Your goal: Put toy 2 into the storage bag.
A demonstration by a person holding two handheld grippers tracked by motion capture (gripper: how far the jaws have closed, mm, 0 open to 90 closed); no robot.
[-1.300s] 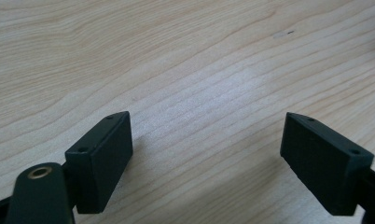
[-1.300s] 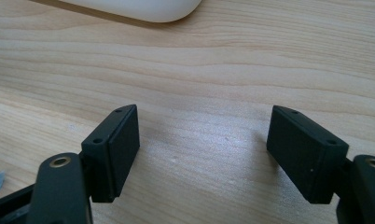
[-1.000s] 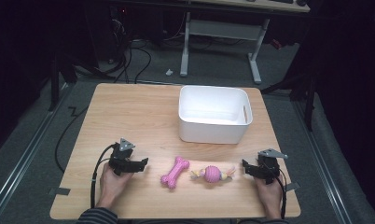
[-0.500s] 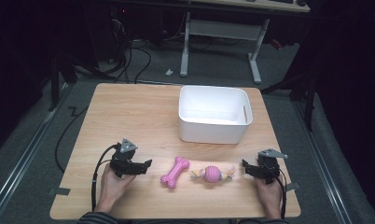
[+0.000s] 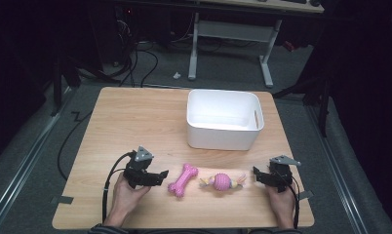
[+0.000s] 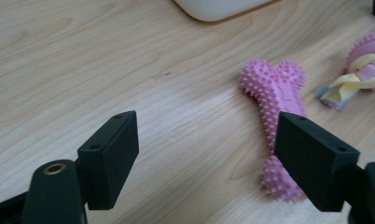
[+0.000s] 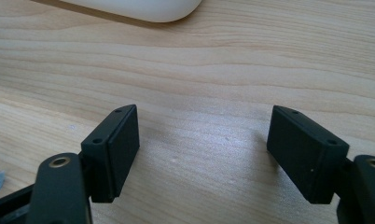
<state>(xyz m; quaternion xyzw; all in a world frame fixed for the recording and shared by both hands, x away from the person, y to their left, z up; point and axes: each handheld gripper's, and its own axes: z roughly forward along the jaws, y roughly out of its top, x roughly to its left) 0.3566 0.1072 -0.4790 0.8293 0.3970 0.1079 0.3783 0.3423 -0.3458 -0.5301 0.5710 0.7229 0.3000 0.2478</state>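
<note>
Since the earlier frame the left gripper (image 5: 161, 174) has edged toward the pink bone toy (image 5: 182, 179), its jaws just closing slightly yet wide apart on nothing; the bone lies ahead, beside its right-hand jaw. The right gripper (image 5: 256, 174) holds nothing, jaws wide over bare worktop (image 5: 135, 117). The white bin (image 5: 222, 131) beyond both jaws looks empty.

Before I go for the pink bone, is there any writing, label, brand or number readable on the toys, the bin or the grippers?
None is readable. The pink bone has raised marks along its middle, too blurred to read. The rope ball, white bin, left gripper and right gripper show no lettering.
</note>
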